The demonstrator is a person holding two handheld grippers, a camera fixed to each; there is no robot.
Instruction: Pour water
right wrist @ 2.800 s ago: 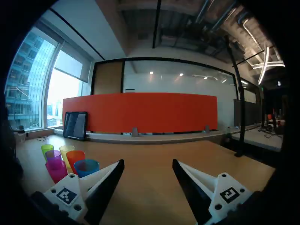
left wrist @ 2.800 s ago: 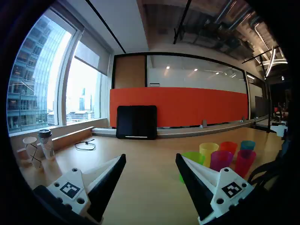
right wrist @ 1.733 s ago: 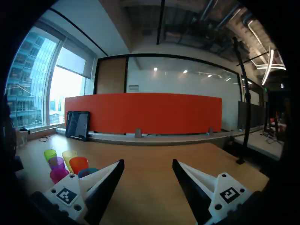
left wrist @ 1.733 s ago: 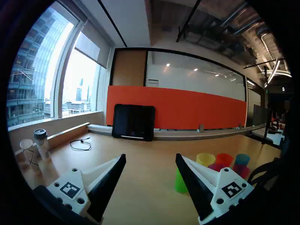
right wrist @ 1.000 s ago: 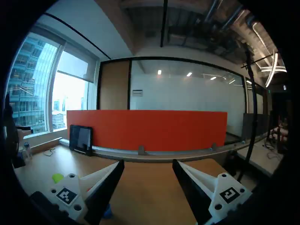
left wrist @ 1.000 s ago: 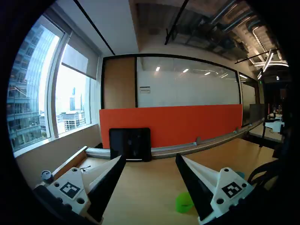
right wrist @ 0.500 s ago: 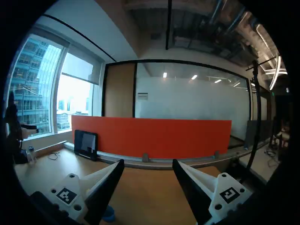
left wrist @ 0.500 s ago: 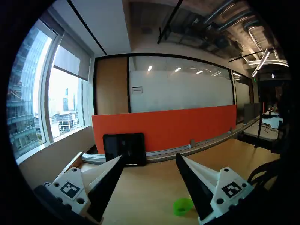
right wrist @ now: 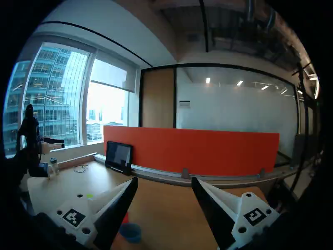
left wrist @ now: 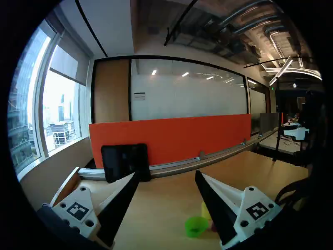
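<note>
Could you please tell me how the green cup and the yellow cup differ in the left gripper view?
The green cup shows its whole rim; the yellow cup is partly hidden behind a finger of the left gripper. The green cup sits nearer the camera than the yellow cup. Both stand on the table.

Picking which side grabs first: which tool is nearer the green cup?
Left, probably. The green cup sits close below the left tool, by its right finger. From the right tool it's just a small green speck off to the left.
</note>
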